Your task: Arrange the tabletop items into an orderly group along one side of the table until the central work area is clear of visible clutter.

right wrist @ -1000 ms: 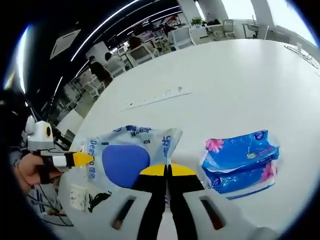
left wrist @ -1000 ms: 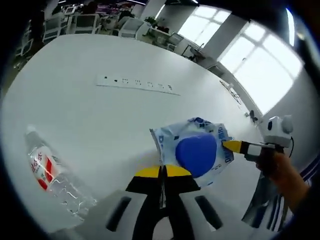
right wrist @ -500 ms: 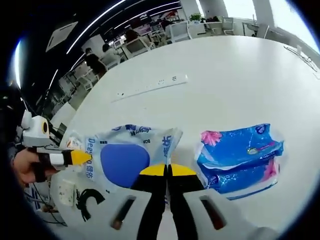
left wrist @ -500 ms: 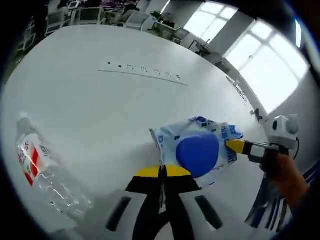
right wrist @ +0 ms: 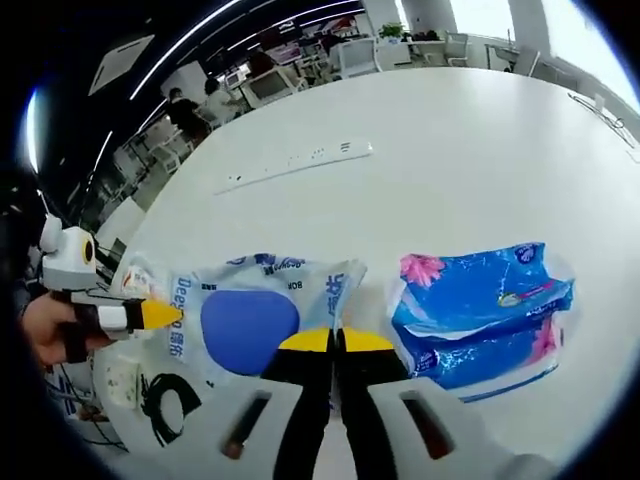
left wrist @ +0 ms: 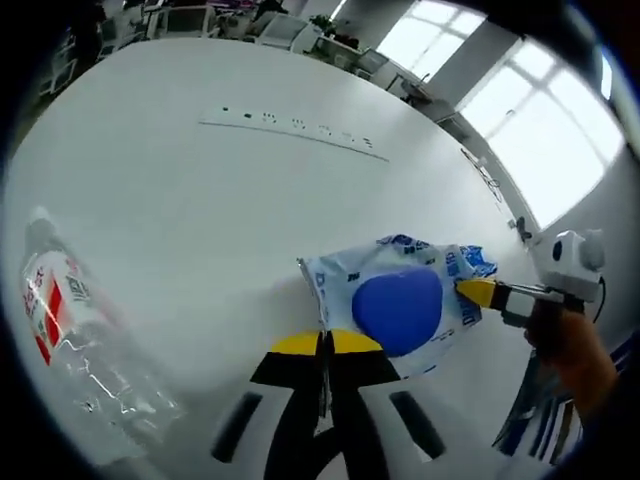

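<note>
White tabletop (left wrist: 200, 220) carries a soft, light wipes pack (left wrist: 395, 305) pinched by both the left gripper (left wrist: 325, 343) and right gripper (right wrist: 335, 340) at opposite edges, best held by its crinkly margins.

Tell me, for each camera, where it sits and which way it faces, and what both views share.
Left gripper view: rides the left gripper, looks across the white table; water bottle alongside, right gripper and a hand opposite.
Right gripper view: rides the right gripper, facing the other way; blue tissue pack alongside.
Shared: the wet-wipes pack gripped by both, and the power strip.
</note>
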Demonstrator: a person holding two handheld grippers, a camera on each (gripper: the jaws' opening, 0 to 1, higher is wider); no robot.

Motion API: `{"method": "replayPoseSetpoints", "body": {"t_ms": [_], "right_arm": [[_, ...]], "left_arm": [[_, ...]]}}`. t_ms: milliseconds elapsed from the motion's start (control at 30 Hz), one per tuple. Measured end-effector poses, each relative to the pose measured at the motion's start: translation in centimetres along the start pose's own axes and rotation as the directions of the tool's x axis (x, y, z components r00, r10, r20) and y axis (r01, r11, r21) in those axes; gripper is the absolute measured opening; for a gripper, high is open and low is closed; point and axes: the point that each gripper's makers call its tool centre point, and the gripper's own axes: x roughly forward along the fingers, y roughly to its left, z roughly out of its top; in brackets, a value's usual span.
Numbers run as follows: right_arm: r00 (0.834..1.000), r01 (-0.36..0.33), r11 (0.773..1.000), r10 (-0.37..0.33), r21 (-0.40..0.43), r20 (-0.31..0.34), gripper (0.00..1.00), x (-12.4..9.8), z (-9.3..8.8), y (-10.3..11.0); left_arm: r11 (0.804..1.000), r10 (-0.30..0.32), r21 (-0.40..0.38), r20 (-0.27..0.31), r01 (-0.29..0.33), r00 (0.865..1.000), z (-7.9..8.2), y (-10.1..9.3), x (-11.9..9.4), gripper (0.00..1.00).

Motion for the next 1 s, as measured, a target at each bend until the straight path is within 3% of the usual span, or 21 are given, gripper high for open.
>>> {"method": "replayPoseSetpoints", "body": {"t_ms": [1000], "right_arm": [[1.000, 0.017, 0.993, -0.017, -0.114, 0.009, 0.16, -0.17, 0.89, 0.25]], "left_arm": [[1.000, -0.013, -0.026, 0.020, 0.013, 1.000, 0.03, 0.09, 0.21, 0.00]]}}
